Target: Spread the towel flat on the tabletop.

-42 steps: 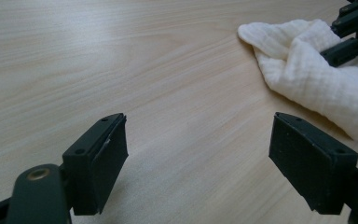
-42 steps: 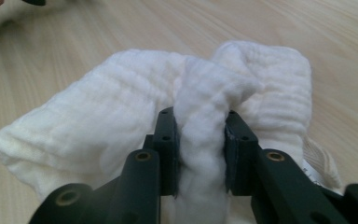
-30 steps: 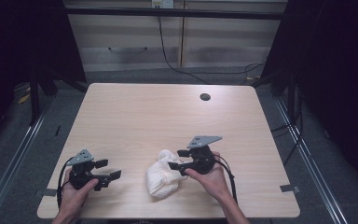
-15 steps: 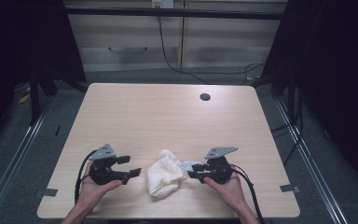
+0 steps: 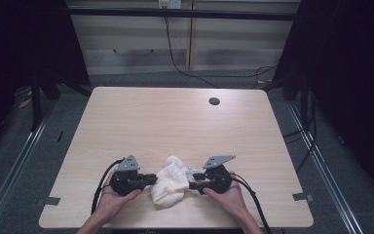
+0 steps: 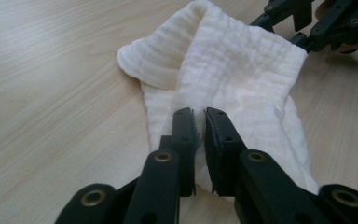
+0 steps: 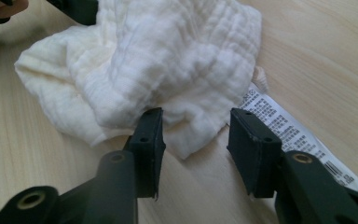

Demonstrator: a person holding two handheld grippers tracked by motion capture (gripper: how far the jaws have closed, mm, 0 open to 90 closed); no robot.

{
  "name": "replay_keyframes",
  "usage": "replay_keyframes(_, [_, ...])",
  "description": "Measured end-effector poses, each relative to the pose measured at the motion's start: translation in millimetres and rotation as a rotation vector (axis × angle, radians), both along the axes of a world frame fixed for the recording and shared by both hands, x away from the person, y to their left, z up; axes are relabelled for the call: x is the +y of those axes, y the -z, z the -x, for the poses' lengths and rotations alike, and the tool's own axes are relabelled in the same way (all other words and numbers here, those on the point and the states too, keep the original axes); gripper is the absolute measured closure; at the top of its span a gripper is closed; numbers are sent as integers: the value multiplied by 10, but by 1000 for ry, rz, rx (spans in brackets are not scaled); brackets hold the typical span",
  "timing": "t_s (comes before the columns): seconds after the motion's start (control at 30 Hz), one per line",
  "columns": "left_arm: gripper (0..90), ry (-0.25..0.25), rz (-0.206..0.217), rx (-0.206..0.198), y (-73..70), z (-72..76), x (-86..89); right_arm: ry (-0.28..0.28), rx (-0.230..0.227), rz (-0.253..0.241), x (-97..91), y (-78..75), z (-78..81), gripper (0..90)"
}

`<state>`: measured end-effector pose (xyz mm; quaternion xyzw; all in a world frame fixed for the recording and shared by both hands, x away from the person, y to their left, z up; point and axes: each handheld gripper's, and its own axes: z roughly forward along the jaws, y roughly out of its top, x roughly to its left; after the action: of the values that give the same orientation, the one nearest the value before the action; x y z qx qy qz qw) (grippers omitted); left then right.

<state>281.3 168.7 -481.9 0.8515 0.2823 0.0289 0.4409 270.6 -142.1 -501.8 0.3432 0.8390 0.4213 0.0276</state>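
At the near edge of the pale wooden table [image 5: 126,117], two hands hold black two-jaw grippers facing each other. The left gripper [image 6: 199,122] has clamped its jaws on an edge of the crumpled white muslin cloth [image 5: 171,179], which lies between the two. The right gripper [image 7: 195,135] has just been opening; its jaws stand apart at the cloth's edge, beside a white printed care label [image 7: 293,135]. Farther back, a small dark round hole [image 5: 214,101] marks the tabletop.
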Motion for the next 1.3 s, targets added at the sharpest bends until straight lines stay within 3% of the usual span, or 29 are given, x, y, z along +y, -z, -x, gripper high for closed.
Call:
replay_keyframes(0.13, [882,-8,-17,11,24,-19,25,-16,4,8,44,31,-5,630])
replay_keyframes(0.3, [890,-22,-25,24,43,-36,45,-15,-29,10,56,12,28,869])
replay_keyframes(0.47, [891,-49,-13,16,20,-45,107,18,-50,-28,-47,-94,28,885])
replay_keyframes(0.63, [893,-73,3,2,-24,-56,170,63,-106,-72,-226,-348,44,886])
replay_keyframes(0.67, [892,-75,5,-2,-35,-59,177,77,-136,-89,-290,-462,57,887])
replay_keyframes(0.73, [892,-80,10,-1,-41,-64,182,81,-142,-93,-303,-492,62,887])
replay_keyframes(0.83, [891,-91,-16,-5,-26,-59,167,66,-154,-110,-310,-572,87,888])
replay_keyframes(0.93, [890,-81,-46,-3,10,-53,145,21,-149,-19,-238,-515,149,886])
replay_keyframes(1.07, [882,-83,-78,-2,52,-55,126,-20,-79,47,-198,-189,270,882])
replay_keyframes(1.17, [883,-80,-88,-5,74,-54,108,-46,-51,76,-150,-66,343,865])
replay_keyframes(1.23, [883,-77,-93,-4,79,-51,109,-48,-46,56,-155,-92,347,790])
replay_keyframes(1.3, [883,-78,-87,1,86,-53,114,-28,-53,-6,-211,-158,329,736])
